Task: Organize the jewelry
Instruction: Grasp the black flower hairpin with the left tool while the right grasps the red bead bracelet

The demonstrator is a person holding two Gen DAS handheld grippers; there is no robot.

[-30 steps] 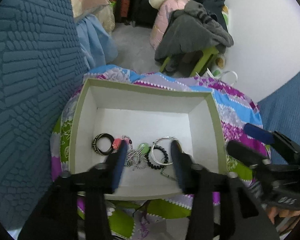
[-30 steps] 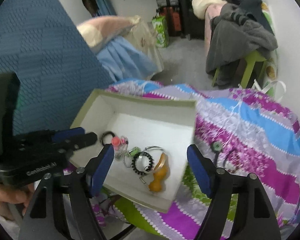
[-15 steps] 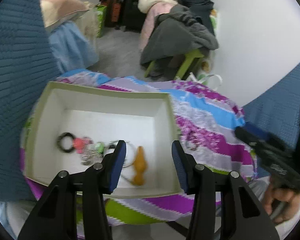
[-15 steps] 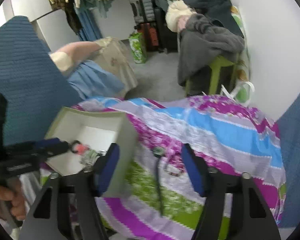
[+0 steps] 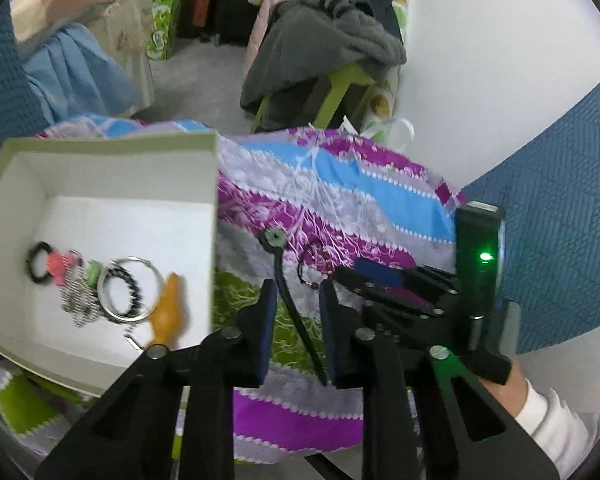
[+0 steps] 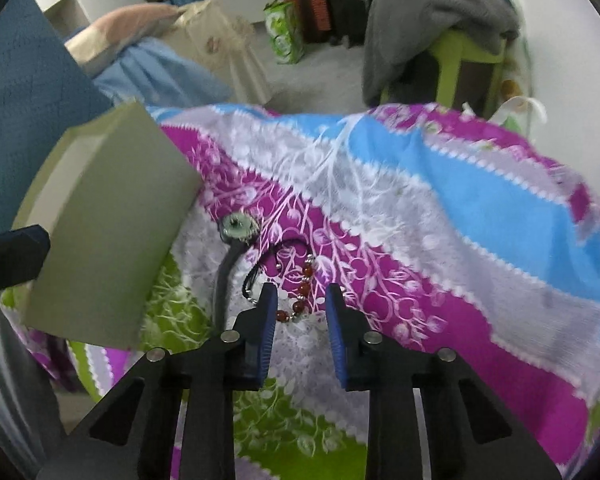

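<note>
My right gripper (image 6: 299,309) hangs low over the patterned cloth (image 6: 440,216), its jaws apart with the red bead bracelet (image 6: 302,294) lying partly between the tips. The bracelet sits on the cloth just right of the box (image 6: 96,240), near the black cord with the green pendant (image 6: 238,225), and the two look close to touching at their dark cords. I judge the bracelet light and limp: beads on a string, with a thin black cord loop (image 6: 278,254) at its far end, so it will droop and swing once lifted. The beads look smooth and could roll out of flat pads, so I would close across the beaded run at its near end, pinching cord and bead together. My left gripper (image 5: 298,292) hovers with jaws apart and empty over the pendant's cord (image 5: 296,316). The box (image 5: 100,142) already holds several bracelets and rings (image 5: 130,294).
</note>
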